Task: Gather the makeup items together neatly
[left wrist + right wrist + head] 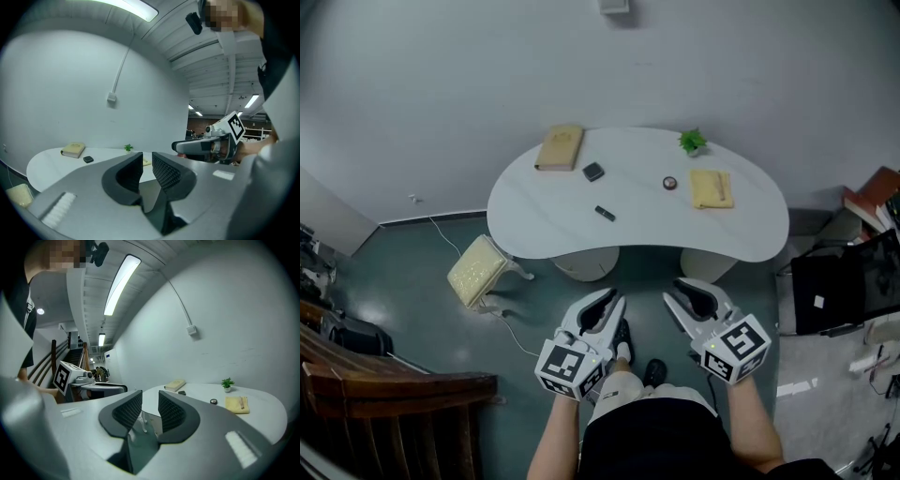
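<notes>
Left gripper (147,163): jaws a narrow slit apart, nothing between the pads, touching nothing; held in the air short of the tabletop's near edge.
Right gripper (150,405): jaws a little wider apart, likewise empty and clear of the tabletop.
Tabletop (750,234): white, kidney-shaped.
Black compact (593,172): left of centre, near the tan book (560,147) at the far left edge.
Dark stick (605,213): mid-tabletop, closer to the near edge, apart from the rest.
Round pot (670,183): right of centre, just beside the yellow cloth (711,187).
Small plant (693,142): far edge, behind the cloth.
</notes>
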`<state>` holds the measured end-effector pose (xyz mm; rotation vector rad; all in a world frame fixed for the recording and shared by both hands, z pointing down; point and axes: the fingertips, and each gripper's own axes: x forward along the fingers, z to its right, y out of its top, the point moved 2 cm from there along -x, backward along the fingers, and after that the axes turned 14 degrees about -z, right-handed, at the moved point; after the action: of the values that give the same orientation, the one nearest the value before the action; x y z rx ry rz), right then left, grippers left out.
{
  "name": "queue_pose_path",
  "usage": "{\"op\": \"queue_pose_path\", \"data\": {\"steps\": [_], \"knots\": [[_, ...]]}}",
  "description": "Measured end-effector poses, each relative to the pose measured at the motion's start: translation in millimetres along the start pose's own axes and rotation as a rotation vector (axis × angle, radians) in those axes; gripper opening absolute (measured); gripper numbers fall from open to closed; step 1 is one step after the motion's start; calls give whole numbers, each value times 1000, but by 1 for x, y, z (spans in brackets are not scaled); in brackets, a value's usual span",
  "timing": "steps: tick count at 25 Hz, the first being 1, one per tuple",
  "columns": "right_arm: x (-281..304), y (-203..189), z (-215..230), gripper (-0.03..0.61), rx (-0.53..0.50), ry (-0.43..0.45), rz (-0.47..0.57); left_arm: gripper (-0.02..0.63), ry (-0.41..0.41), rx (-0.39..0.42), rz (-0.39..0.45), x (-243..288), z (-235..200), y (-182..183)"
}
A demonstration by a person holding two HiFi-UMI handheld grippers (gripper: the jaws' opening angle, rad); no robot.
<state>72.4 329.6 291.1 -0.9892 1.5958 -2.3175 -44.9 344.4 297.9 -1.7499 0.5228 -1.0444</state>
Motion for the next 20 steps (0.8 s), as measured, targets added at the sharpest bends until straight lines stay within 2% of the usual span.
{"op": "queue_pose_path", "data": {"steps": [11, 20], "knots": [[41, 31, 24, 150, 4, -31, -16, 152, -47, 59, -25, 27, -41, 18], [88, 64, 51, 179, 14, -63, -31, 189, -69, 73, -10, 54, -98, 45]]}}
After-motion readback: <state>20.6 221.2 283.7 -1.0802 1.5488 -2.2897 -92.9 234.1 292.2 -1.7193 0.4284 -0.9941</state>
